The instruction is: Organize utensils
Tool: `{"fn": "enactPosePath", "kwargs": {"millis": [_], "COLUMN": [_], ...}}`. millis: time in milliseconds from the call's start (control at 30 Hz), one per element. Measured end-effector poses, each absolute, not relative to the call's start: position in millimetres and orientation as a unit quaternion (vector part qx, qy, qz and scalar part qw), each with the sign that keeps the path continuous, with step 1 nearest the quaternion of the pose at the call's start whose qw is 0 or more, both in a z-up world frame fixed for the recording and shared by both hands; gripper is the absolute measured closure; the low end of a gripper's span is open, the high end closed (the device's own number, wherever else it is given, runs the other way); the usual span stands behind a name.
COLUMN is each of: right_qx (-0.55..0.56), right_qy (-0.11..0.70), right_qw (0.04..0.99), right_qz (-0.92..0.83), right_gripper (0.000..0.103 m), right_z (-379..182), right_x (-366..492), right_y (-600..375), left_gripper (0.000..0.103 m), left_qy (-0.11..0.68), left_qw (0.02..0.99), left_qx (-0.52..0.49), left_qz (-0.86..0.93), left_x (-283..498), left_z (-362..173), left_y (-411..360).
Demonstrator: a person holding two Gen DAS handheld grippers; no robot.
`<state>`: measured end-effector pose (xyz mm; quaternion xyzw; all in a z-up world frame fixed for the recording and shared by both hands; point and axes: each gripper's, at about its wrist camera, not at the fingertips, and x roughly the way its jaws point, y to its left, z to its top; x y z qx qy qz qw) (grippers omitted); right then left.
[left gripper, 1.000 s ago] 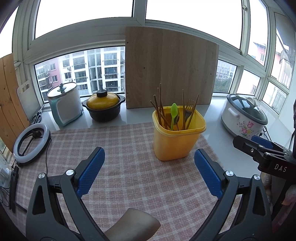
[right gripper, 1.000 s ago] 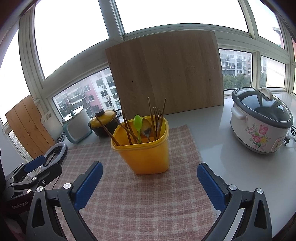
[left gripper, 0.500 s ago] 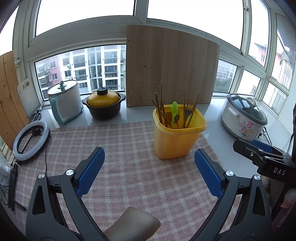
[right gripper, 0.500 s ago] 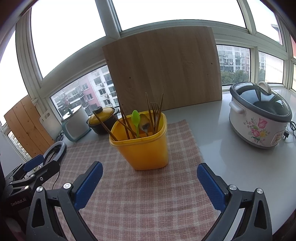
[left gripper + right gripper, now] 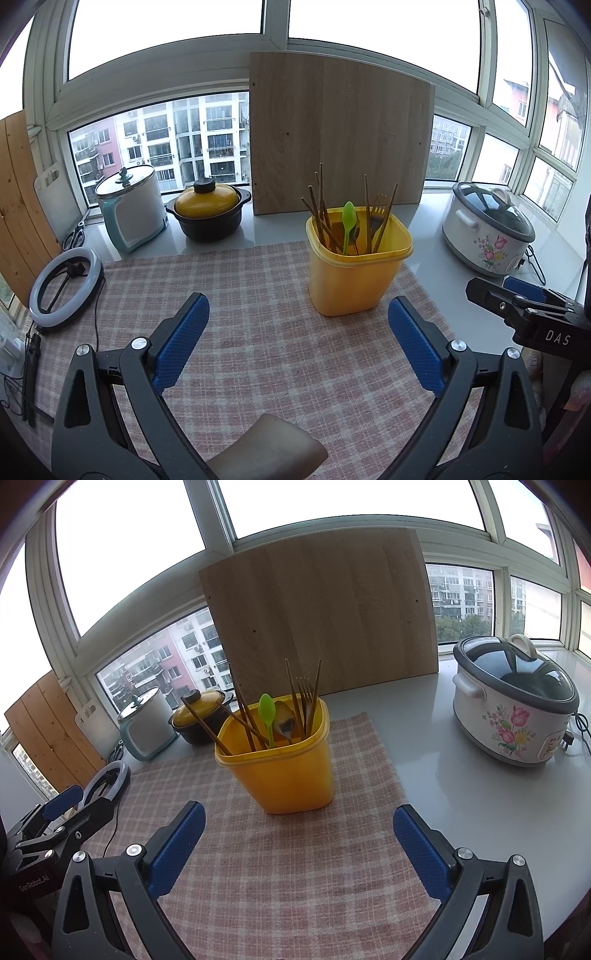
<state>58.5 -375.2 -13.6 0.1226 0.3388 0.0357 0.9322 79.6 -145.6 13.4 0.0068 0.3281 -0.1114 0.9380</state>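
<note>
Right wrist view shows your right tongs (image 5: pixel 298 834) spread wide and empty above the checked cloth (image 5: pixel 280 867), your left tongs (image 5: pixel 297 334) equally wide, with the yellow holder (image 5: pixel 284 771) of chopsticks (image 5: pixel 240 716), fork (image 5: pixel 305 698) and green spoon (image 5: pixel 266 710) standing just ahead on the surface (image 5: pixel 461 801).

Daylit bay windows (image 5: pixel 207 140) overlook apartment blocks beyond a white counter (image 5: pixel 461 786).

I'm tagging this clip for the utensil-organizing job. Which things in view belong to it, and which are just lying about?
Belongs to the job:
yellow container
chopsticks
green spoon
metal spoon
fork
left gripper, open
right gripper, open

Just lying about:
checked cloth
wooden board
floral cooker
yellow-lidded pot
white-and-teal pot
ring light
scissors
</note>
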Motion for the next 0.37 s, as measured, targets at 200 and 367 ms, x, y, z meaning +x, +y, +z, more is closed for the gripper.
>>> {"fn": "enactPosePath", "kwargs": {"millis": [200,367], "right_qx": [0.125,0.127], "right_qy": [0.342,0.345], "right_qw": [0.931,0.929], "right_qz": [0.035,0.035], "right_gripper": [0.0,0.0], "right_z": [-15.4,-18.2], "right_x": [59.3,61.6], "right_y": [-373.8,-371.6], "left_gripper": [0.004,0.004], "left_qy": [0.324,0.319], "left_qw": [0.94,0.942], "left_qx": [0.008,0.018], "left_qz": [-0.106,-0.102], "left_x": [79.2,78.7], "left_z": [14.2,14.4], "left_y": [-143.6,-141.8]}}
